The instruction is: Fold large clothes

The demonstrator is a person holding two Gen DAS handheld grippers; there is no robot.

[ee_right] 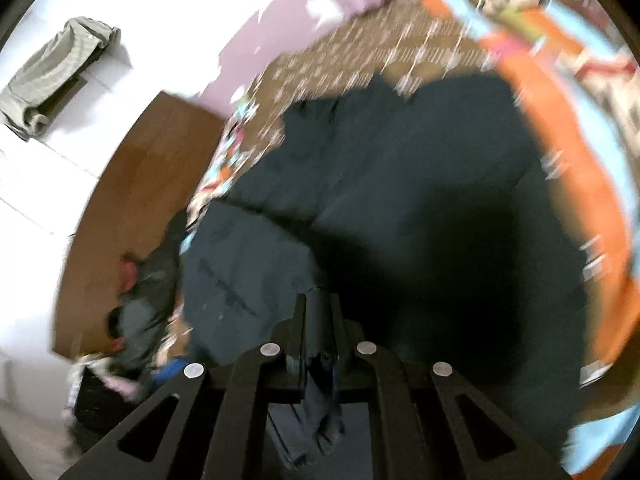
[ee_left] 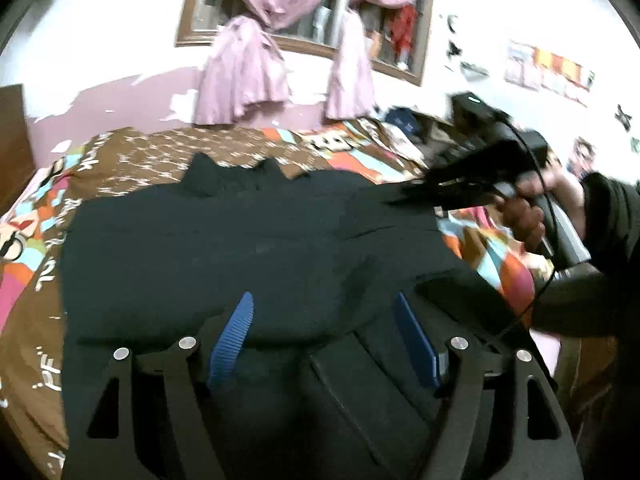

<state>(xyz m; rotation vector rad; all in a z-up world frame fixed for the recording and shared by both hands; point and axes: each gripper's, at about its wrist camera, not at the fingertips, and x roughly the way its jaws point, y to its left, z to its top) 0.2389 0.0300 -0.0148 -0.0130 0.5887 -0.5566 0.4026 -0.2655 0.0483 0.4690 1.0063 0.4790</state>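
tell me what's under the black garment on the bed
The black garment lies on a patterned bedspread, brown with bright patches, showing around its edges. Whatever sits beneath its middle is covered. The right gripper pinches one fold.

Bed with patterned cover, one dark garment on top

The bed (ee_left: 132, 152) carries a brown bedspread with white markings and bright orange, blue and pink patches. A large dark garment (ee_left: 208, 240) lies spread directly on it, covering most of the near surface; bare bedspread shows along its far edge.
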